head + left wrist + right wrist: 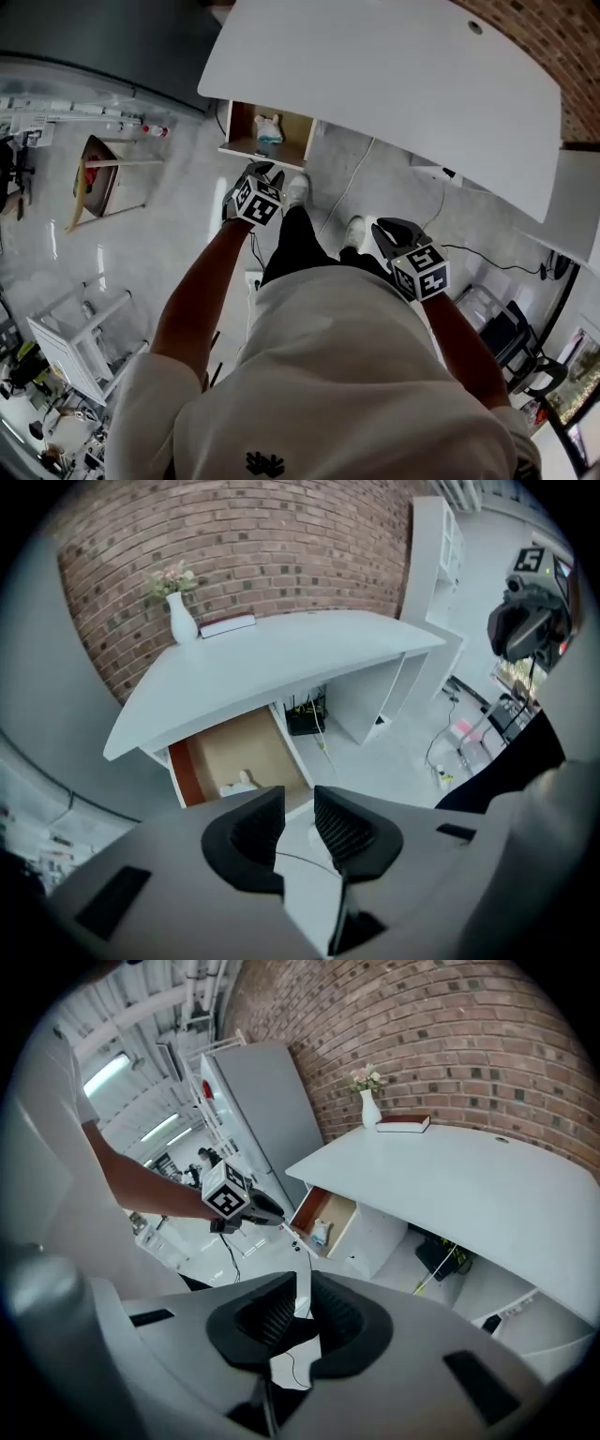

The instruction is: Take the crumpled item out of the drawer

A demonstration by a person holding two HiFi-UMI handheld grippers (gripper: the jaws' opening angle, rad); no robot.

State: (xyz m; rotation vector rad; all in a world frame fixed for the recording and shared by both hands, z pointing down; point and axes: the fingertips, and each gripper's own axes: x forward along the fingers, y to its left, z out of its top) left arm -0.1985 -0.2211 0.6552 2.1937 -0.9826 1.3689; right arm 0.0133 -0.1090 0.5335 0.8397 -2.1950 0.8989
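Drawer open, one crumpled item inside, left claw, right claw, both parted

Both arms extended; left tool and right tool empty, jaws narrowly apart.

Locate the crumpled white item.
In the head view, the crumpled white item lies inside the open wooden drawer under the white desk, upper left, just beyond the left gripper.
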